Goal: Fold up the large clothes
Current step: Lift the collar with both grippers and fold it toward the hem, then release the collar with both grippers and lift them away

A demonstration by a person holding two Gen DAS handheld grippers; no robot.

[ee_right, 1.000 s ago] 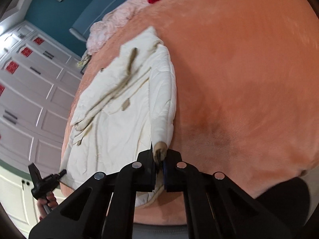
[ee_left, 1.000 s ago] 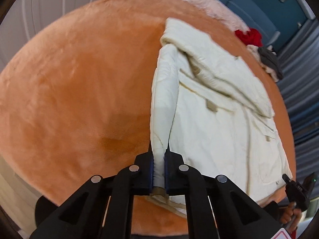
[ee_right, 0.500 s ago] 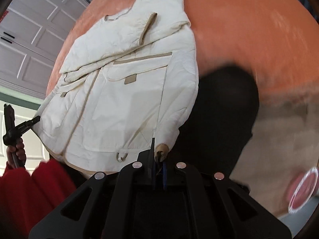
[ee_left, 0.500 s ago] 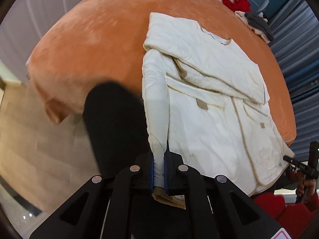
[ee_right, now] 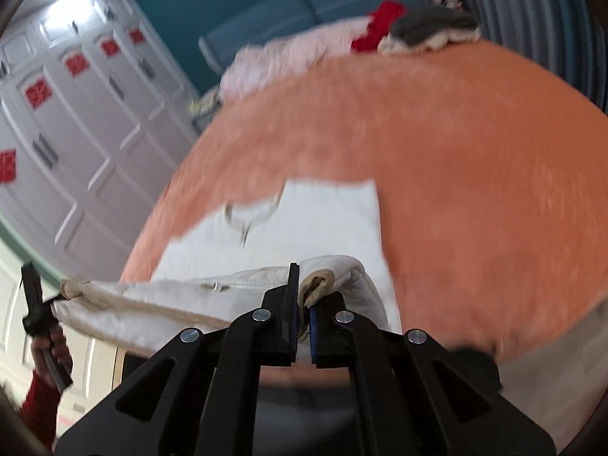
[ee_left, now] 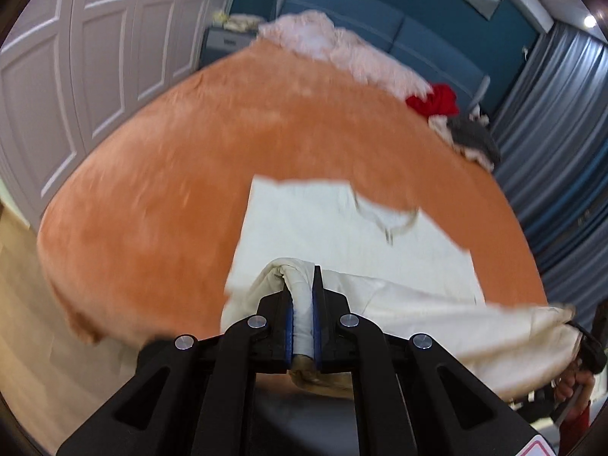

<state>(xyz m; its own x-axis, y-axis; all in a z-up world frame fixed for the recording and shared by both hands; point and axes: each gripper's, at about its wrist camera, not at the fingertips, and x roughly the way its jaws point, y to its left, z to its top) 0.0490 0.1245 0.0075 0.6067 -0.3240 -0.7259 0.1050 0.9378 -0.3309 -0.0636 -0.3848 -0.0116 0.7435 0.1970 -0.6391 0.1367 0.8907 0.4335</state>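
A cream padded jacket [ee_left: 334,224] lies with its far part on the orange bed cover [ee_left: 171,190]. Its near edge is raised off the bed and stretched between the two grippers. My left gripper [ee_left: 303,285] is shut on a rolled cream fold of the jacket's edge. In the right wrist view, my right gripper [ee_right: 302,285] is shut on the tan-lined end of the jacket [ee_right: 315,212]. Each view shows the other gripper at the far end of the raised edge: the right gripper [ee_left: 587,345] and the left gripper [ee_right: 38,304], held by a hand in a red sleeve.
At the head of the bed lie a fluffy pink blanket [ee_left: 334,45], a red garment [ee_left: 437,100] and a grey and white heap of clothes [ee_left: 471,138]. White wardrobe doors [ee_left: 76,57] stand to the left, grey curtains [ee_left: 551,152] to the right, wooden floor [ee_left: 19,323] below.
Both grippers have risen with the jacket's near edge, which now hangs stretched between them. The near half has left the bed. Both views have swung up toward the headboard.
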